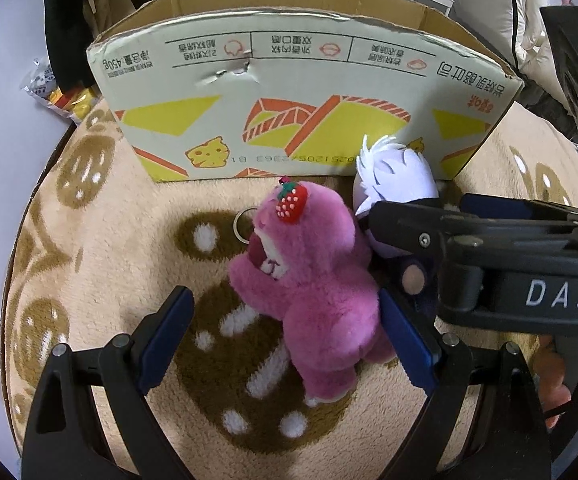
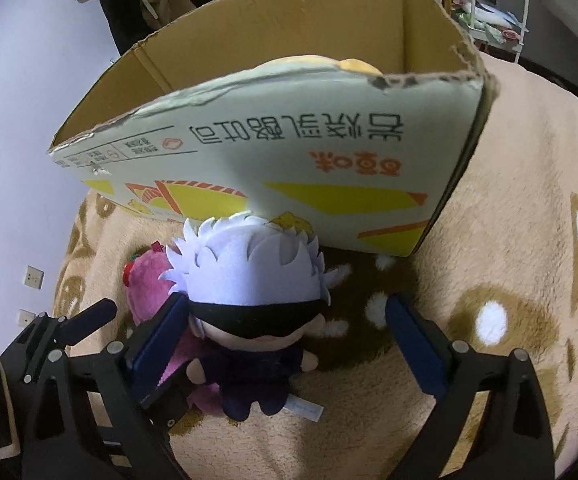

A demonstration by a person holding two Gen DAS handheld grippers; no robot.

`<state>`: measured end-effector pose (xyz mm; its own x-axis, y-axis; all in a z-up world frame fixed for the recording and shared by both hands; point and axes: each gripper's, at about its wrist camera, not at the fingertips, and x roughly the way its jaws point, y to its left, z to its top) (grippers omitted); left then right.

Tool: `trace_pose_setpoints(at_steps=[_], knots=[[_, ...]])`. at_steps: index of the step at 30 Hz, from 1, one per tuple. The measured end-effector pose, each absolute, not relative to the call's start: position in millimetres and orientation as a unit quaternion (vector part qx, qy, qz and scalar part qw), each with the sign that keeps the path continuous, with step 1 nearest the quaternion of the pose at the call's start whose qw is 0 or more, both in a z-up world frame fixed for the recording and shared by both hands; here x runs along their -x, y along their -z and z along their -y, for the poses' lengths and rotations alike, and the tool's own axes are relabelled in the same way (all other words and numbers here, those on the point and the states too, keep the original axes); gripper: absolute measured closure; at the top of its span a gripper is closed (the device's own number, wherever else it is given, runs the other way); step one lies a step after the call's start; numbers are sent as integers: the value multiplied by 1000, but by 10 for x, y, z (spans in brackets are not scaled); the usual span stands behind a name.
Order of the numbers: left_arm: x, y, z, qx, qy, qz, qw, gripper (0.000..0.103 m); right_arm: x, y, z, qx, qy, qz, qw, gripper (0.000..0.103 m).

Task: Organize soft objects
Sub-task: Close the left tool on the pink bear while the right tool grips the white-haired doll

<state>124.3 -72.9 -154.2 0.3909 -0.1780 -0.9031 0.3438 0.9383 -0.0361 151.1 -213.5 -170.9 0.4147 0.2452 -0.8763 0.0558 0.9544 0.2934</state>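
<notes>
Both claws apart: left claw [image 1: 285, 344] straddles pink bear [image 1: 309, 280], right claw [image 2: 289, 344] the white-haired doll [image 2: 249, 304]. Best close mid-body, then lift clear of the box [image 2: 289, 152] rim at frame top.

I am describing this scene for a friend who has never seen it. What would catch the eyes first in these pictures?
Probably the pink plush bear with a strawberry on its head, lying on the beige rug between the open fingers of the left gripper. Beside it lies a white-haired doll with a black blindfold, between the open fingers of the right gripper. Behind both stands a large open cardboard box.
</notes>
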Motion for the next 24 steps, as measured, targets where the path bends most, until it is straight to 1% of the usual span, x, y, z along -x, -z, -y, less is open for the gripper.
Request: trace_pose_setpoints(at_steps=[6, 12, 14, 15, 17, 20, 24], knots=[[-1281, 1587, 752, -78, 158, -534, 827, 12, -1528, 1725, 2111, -135, -60, -538, 830, 1], [-1296, 1636, 779, -81, 159, -539, 824, 12, -1550, 1735, 2062, -136, -70, -549, 821, 10], [-1289, 1681, 788, -80, 160, -542, 821, 12, -1549, 1746, 2046, -142, -78, -552, 818, 17], [-1284, 1701, 794, -78, 160, -543, 820, 12, -1551, 1752, 2038, -145, -81, -554, 816, 19], [-1291, 1720, 817, -78, 160, -544, 820, 12, -1552, 1750, 2023, -149, -87, -554, 814, 25], [-1297, 1757, 855, -78, 161, -546, 819, 12, -1548, 1738, 2002, -149, -92, -555, 813, 30], [-1297, 1801, 892, -75, 163, -547, 818, 13, -1550, 1732, 1972, -147, -91, -555, 814, 31]])
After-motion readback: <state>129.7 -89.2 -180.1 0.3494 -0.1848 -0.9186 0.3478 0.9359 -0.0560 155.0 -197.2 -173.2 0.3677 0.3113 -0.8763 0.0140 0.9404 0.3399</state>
